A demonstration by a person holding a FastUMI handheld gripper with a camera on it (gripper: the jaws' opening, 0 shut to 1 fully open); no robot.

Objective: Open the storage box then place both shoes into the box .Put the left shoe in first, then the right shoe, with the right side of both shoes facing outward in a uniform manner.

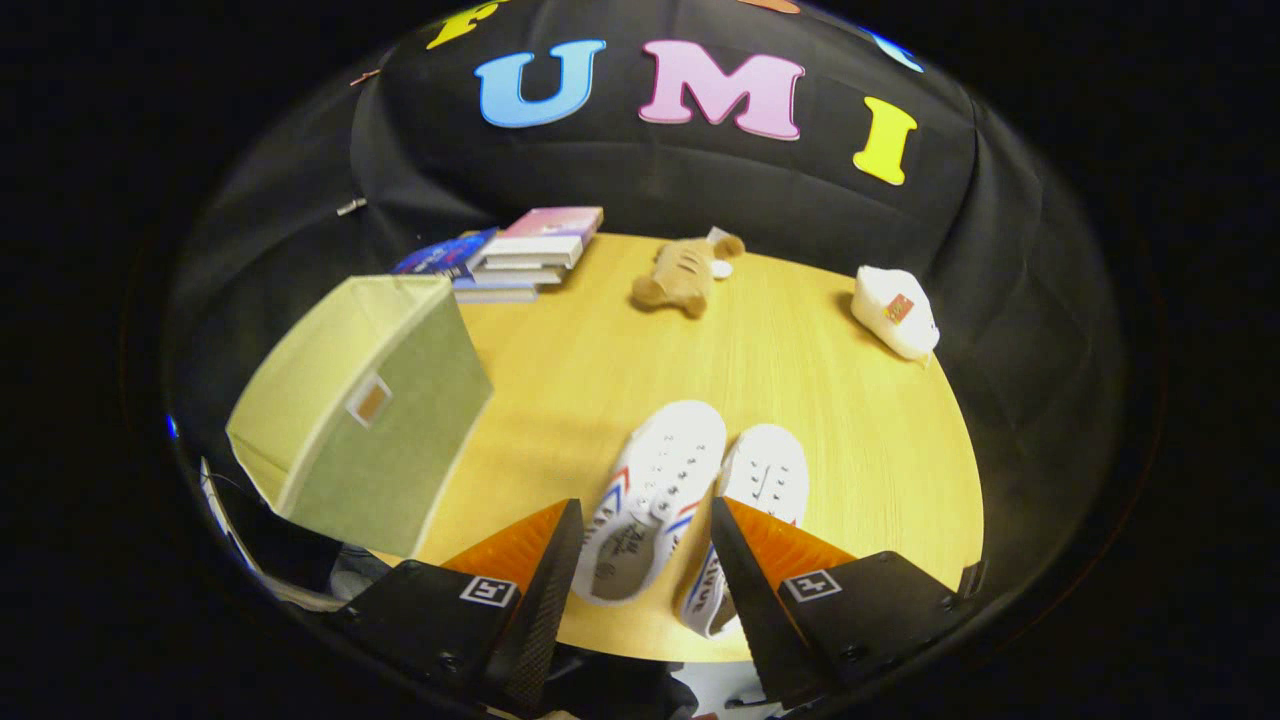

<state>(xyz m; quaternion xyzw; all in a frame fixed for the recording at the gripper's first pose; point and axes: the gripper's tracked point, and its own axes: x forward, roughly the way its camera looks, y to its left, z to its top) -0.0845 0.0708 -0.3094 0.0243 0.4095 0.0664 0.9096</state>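
Note:
Two white canvas shoes with red and blue stripes lie side by side on the wooden table, toes pointing away. The left shoe (655, 490) sits between my fingers, its heel end low between the fingertips. The right shoe (762, 478) lies partly behind my right finger (770, 560). My gripper (647, 512) hovers above them, open, touching neither. A pale green fabric storage box (365, 410) stands to the left of the shoes, beyond my left finger (535, 565); its top panel looks closed.
At the back of the table (580, 370) lies a stack of books (520, 258), with a brown plush toy (680, 275) to their right and a white soft object (895, 312) near the right edge. Bare tabletop separates the box from the shoes.

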